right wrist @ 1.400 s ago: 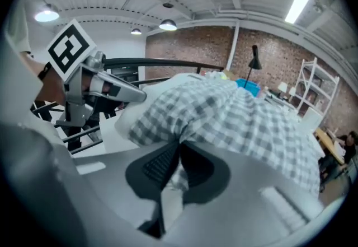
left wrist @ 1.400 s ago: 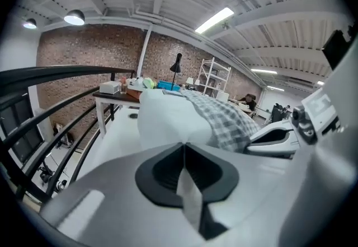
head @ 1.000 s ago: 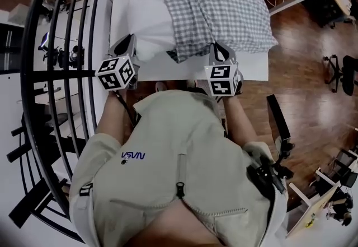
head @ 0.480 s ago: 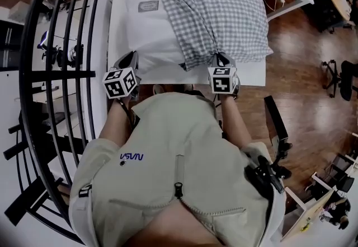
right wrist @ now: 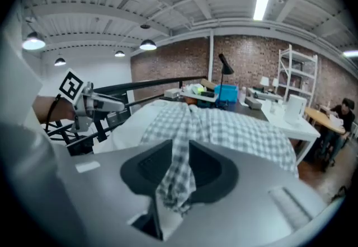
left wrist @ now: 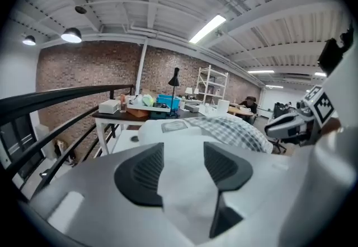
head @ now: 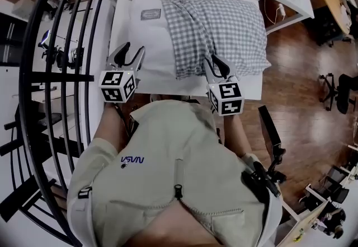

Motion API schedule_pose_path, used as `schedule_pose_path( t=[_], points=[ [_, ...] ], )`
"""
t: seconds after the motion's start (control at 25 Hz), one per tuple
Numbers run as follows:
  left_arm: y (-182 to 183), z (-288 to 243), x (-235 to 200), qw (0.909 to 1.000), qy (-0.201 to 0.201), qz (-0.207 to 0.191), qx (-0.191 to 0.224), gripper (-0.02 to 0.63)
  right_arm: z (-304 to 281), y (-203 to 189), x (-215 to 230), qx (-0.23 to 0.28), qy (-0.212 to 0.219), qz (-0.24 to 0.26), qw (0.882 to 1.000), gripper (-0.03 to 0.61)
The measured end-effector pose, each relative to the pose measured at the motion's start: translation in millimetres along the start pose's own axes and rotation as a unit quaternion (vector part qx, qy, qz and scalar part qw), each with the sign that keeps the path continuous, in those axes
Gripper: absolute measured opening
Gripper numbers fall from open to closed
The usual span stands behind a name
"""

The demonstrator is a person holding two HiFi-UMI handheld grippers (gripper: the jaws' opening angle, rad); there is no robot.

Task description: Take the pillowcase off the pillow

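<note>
Head view: looks steeply down onto a white tabletop (head: pixel 249 88) bearing a white pillow (head: pixel 146 44), half out of its grey-and-white checked pillowcase (head: pixel 226 27). Shows the pillowcase covering the pillow's right part, bunched into a fold along the middle. Shows the bare left part carrying a sewn label (head: pixel 150 14) near the far end. Finds the left tool (head: pixel 127 54) at the pillow's near left edge, jaws spread in a clear V. Finds the right tool (head: pixel 214 66) at the near hem of the pillowcase, jaws likewise parted. Places pillow and pillowcase on the tabletop just beyond the person's pale jacket (head: pixel 179 184).

Left gripper view: catches the left tool's jaws fairly wide, having just been opening. Shows white pillow fabric in the gap between the pads, with no pinch visible.

Right gripper view: catches the right tool's jaws narrowly apart, having just been opening. Shows a twisted strip of pillowcase hanging loose between the pads, with dark pad surface bare on either side of it.
</note>
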State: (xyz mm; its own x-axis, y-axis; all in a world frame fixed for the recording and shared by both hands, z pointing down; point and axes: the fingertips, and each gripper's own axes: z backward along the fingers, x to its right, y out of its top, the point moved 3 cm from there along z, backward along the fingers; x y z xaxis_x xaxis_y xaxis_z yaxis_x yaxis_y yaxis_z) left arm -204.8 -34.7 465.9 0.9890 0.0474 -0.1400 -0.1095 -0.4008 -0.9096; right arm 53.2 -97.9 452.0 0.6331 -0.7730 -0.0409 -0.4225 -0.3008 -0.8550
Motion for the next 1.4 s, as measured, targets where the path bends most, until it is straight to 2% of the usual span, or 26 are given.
schedule_pose_path(
  t=[0.08,0.2,0.36,0.52,0.64,0.72,0.8,0.84,0.88,0.92,1.04,1.2,1.32,1.4],
  points=[
    [11.8,-22.6,-0.6,0.9996,-0.014,-0.025,-0.008,0.276,-12.6,24.8,3.7,0.021,0.001,0.02,1.0,0.097],
    [27.4,-59.7,-9.5,0.9985,-0.015,-0.047,-0.024,0.299,-40.7,54.1,13.7,0.026,0.0,0.052,0.998,0.097],
    [44.9,-104.2,-24.0,0.9986,-0.005,-0.036,-0.037,0.352,-81.5,84.2,27.3,0.017,0.002,0.067,0.998,0.109],
    [26.9,-135.3,-23.7,0.996,-0.008,-0.028,-0.085,0.365,-118.2,99.9,28.9,-0.004,0.007,0.078,0.997,0.133],
    [2.6,-141.1,-12.9,0.9925,-0.022,-0.035,-0.115,0.294,-147.5,91.2,24.8,-0.05,0.017,0.089,0.995,0.172],
    [-3.1,-138.1,-3.9,0.9918,-0.031,-0.049,-0.114,0.184,-166.0,80.8,25.2,-0.087,0.021,0.107,0.99,0.176],
    [-1.6,-131.3,5.8,0.9912,-0.033,-0.079,-0.102,0.065,-176.6,70.2,24.9,-0.113,0.015,0.129,0.985,0.175],
    [0.8,-126.8,10.4,0.9908,-0.032,-0.094,-0.091,0.036,-177.8,70.3,25.2,-0.115,0.007,0.142,0.983,0.13],
    [4.7,-120.9,14.3,0.9908,-0.03,-0.107,-0.078,0.028,-176.8,74.3,26.9,-0.108,-0.005,0.151,0.982,0.046],
    [10.2,-113.5,17.5,0.9912,-0.029,-0.114,-0.061,0.026,-174.8,79.9,30.8,-0.099,-0.018,0.153,0.983,0.019],
    [30.5,-84.4,20.6,0.9938,-0.029,-0.107,-0.005,0.023,-164.0,99.1,60.6,-0.064,-0.074,0.12,0.988,0.014],
    [44.3,-45.7,5.1,0.9972,-0.027,-0.042,0.057,0.02,-138.5,100.0,121.9,-0.041,-0.147,0.045,0.987,0.014],
    [45.7,-27.4,-10.0,0.9969,-0.028,0.006,0.074,0.02,-122.3,70.4,158.0,-0.05,-0.167,-0.018,0.985,0.014],
    [35.6,-28.7,-19.5,0.9974,-0.028,0.025,0.061,0.021,-119.9,42.2,167.4,-0.065,-0.164,-0.058,0.983,0.018]
  ],
)
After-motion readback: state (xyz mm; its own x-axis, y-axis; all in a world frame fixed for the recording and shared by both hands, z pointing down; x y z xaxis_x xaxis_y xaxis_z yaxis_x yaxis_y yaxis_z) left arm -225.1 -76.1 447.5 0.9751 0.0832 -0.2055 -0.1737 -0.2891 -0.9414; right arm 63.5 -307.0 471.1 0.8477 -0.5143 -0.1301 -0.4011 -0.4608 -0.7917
